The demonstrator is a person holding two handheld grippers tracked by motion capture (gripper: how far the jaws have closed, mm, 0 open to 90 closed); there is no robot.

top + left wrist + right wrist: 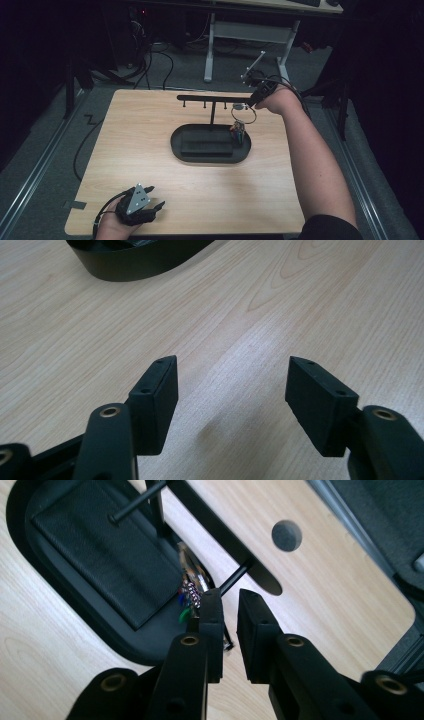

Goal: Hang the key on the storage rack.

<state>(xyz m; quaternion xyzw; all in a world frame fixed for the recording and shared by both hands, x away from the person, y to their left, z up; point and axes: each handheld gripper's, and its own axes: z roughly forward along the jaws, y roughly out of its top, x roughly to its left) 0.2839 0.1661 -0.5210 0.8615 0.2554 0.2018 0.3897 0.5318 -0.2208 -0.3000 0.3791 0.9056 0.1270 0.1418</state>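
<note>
Wooden bench carried a black oval tray near center, slightly toward far edge. A post rose from the tray w/ a horizontal black bar on top, small pegs hanging under it.

R gripper was up at the bar's right end, near far-right part of bench, held by the person's right hand. Right gripper view: jaws nearly closed, narrow gap left, nothing visibly between pads; can't tell if they pinched anything. A wire ring w/ colored beads hung just below the bar's right end, down to the tray's right side; in right gripper view the beads sat just beside the left jaw tip, contact unclear.

L gripper was at near-left corner of bench, in the left hand, grey plate on top. Left gripper view: jaws wide apart, holding nothing, bare wood betw. them, tray rim well ahead.
</note>
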